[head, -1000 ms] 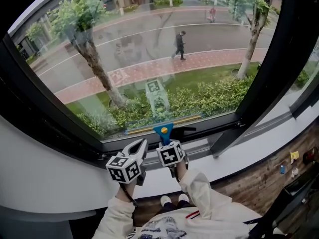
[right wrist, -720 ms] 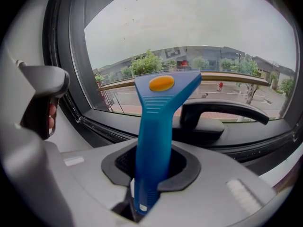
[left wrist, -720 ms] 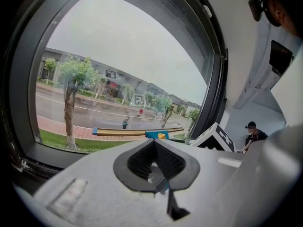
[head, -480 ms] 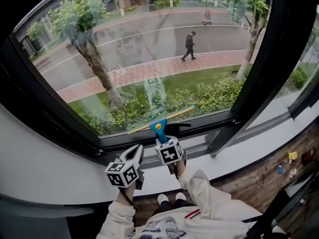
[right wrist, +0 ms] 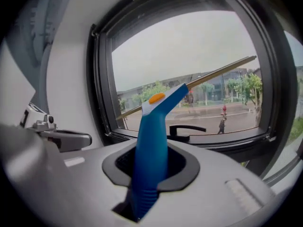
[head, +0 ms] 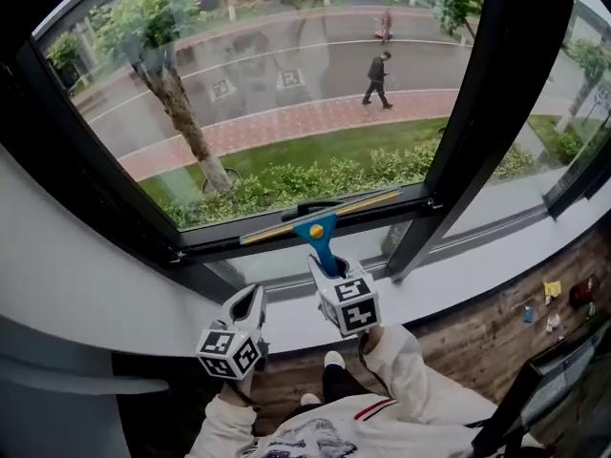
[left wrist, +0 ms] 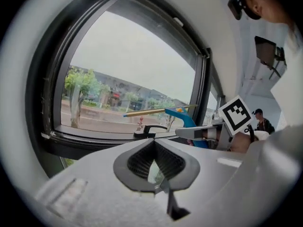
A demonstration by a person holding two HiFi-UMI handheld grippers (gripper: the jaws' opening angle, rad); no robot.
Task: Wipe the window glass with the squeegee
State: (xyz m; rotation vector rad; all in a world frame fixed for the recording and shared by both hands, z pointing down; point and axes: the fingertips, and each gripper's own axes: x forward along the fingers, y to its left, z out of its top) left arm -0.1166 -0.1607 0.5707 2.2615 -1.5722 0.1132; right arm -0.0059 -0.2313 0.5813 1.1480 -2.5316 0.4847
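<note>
The squeegee (head: 317, 233) has a blue handle with an orange dot and a long gold blade (head: 325, 216). Its blade lies tilted along the bottom edge of the window glass (head: 286, 93), right end higher. My right gripper (head: 330, 270) is shut on the blue handle (right wrist: 152, 141), and the blade (right wrist: 222, 70) crosses the pane ahead of it. My left gripper (head: 244, 305) hangs lower left over the sill, shut with nothing in it (left wrist: 154, 145). In the left gripper view the squeegee (left wrist: 182, 117) and the right gripper (left wrist: 203, 132) show to the right.
A black window frame with a slanted mullion (head: 468, 113) bounds the pane. A black window handle (head: 315, 205) sits on the bottom frame just behind the blade. The white sill (head: 449, 275) runs below. Small items lie on the wooden floor (head: 544, 303) at right.
The squeegee has dropped from the lower glass to the bottom frame, its blade tilting right end up. Both grippers have drawn back and lower. A pedestrian outside has walked right.
</note>
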